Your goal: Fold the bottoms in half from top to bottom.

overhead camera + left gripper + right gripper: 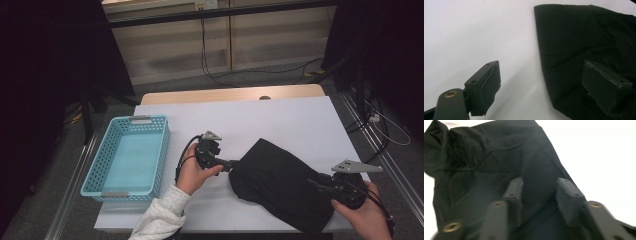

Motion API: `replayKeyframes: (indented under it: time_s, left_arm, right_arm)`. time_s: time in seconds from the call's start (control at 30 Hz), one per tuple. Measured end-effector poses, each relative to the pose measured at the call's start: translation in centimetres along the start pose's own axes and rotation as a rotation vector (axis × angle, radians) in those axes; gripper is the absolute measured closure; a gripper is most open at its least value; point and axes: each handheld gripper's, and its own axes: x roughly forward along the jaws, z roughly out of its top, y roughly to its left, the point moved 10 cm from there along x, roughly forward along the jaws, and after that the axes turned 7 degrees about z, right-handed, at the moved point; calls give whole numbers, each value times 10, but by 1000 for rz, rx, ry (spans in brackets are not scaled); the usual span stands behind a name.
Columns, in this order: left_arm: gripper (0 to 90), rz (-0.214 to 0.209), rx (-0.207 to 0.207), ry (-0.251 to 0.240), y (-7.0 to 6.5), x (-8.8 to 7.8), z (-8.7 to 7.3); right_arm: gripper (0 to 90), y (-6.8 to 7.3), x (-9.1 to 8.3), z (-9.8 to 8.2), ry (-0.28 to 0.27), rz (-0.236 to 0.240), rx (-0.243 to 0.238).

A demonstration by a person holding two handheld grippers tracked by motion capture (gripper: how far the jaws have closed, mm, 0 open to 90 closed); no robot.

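The black folded cloth garment [280, 185] lies flat on the white surface [280, 120], toward my right and near the front edge, with one corner pointing away from me and its bulk running down to the surface's near rim. In the right gripper view the fabric [499, 165] is creased and bunched at its far end and smooth nearer to me.

My right gripper [320, 186] sits at the garment's right-hand end, low over the cloth. Its fingers [514, 192] stand part-way apart above the dark fabric; nothing is pinched between them, and the cloth passes under the gap. My right hand [362, 212] wraps the body of the tool at the front right corner of the surface.

My left gripper [231, 166] points at the garment's left edge. Its fingers [486, 85] are spread wide: one hangs over bare white surface, the other over the black cloth [579, 45], so the garment's edge runs between them without being clamped. My left hand [192, 172], in a pale grey sleeve [160, 215], holds the tool.

Well to the left stands a light blue perforated plastic basket [97, 165], apart from the garment and from both hands.
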Motion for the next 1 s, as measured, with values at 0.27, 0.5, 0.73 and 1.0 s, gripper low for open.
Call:
replayKeyframes:
  time_s: [0.27,0.5,0.73,1.0]
  left_arm:
    - [188,-8,12,60,-11,12,-16]
    - [254,-27,10,116,-19,12,-33]
    - [422,-52,-3,126,-30,9,-40]
    - [795,-88,-85,129,-34,11,-44]
  right_arm:
    - [425,-4,16,14,-41,1,-14]
    - [383,-2,21,17,-53,9,-19]
    - [383,0,23,20,-57,22,-28]
    - [348,-5,26,19,-63,8,-6]
